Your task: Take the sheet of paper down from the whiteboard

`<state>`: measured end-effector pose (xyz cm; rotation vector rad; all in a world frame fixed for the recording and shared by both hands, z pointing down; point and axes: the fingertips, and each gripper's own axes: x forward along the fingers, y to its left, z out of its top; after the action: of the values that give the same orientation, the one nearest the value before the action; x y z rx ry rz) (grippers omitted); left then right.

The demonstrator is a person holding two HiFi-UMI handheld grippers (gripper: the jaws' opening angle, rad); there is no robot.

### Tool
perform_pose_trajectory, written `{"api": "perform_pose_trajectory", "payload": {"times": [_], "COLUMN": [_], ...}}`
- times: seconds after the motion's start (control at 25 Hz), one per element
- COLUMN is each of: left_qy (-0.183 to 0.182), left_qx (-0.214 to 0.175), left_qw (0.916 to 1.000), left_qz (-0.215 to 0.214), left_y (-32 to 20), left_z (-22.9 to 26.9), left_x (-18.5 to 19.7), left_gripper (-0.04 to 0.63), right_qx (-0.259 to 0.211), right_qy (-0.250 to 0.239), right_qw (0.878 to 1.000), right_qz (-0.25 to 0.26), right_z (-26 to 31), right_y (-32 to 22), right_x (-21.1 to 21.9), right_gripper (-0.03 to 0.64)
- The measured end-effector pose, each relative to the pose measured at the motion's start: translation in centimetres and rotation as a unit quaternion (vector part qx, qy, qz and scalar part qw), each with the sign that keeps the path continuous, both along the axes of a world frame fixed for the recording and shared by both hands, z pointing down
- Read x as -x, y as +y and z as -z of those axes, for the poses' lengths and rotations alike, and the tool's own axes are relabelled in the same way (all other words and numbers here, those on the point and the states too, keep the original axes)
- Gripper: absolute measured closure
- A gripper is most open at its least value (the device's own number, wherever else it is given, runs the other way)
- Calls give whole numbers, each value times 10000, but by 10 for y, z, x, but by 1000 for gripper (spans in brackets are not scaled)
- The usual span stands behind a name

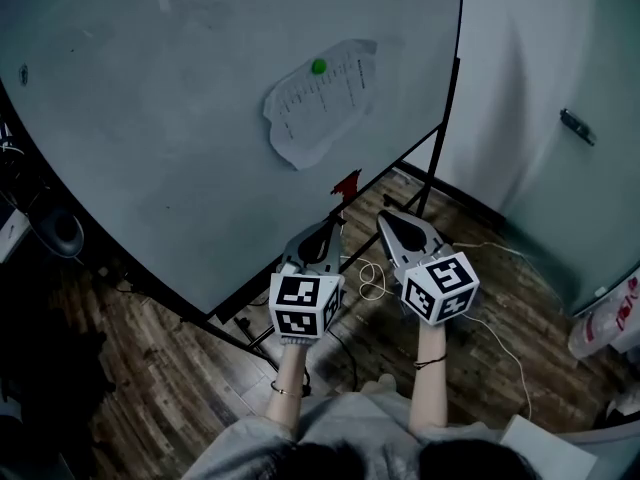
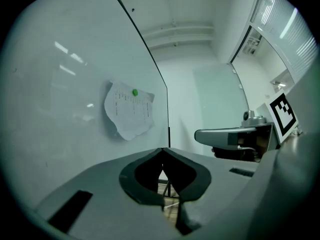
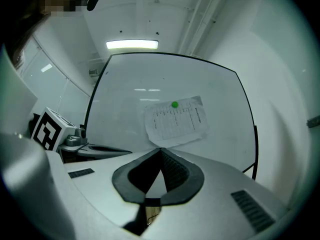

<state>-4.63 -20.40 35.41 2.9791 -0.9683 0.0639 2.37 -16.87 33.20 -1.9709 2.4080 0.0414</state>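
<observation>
A crumpled printed sheet of paper (image 1: pixel 320 100) hangs on the whiteboard (image 1: pixel 150 118), pinned by a round green magnet (image 1: pixel 318 66) near its top. The same sheet (image 2: pixel 129 109) shows left of centre in the left gripper view and as the sheet (image 3: pixel 176 120) straight ahead in the right gripper view. Both grippers are held level, short of the board and apart from the paper. My left gripper (image 1: pixel 335 221) is shut with nothing in it. Beside it, my right gripper (image 1: pixel 383 218) is shut and empty too.
The whiteboard stands on a dark metal frame (image 1: pixel 425 173) over a wood floor. A white cable (image 1: pixel 375 283) lies looped on the floor below the grippers. A red clip-like object (image 1: pixel 347 182) sits at the board's lower edge. A plastic bag (image 1: pixel 612 318) is at the right.
</observation>
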Motion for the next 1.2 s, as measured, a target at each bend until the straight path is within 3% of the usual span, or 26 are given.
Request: {"api": "perform_pose_trajectory", "payload": {"times": [0.88,1.2], "left_qy": [-175,-224], "left_qx": [-69,-6], "left_qw": [9974,9959], "left_qz": [692,876], "left_y": [-19,-23], "left_z": [5,-5], "left_x": [-103,-127], "left_gripper": [589,589], "right_qx": [25,-94], "right_qy": [-29,-148], "right_qw": [9977,9983], "right_qz": [671,559], "right_z": [6,6], "right_y": [-25,-30], "right_x": [-108,-148], "right_gripper": [617,617]}}
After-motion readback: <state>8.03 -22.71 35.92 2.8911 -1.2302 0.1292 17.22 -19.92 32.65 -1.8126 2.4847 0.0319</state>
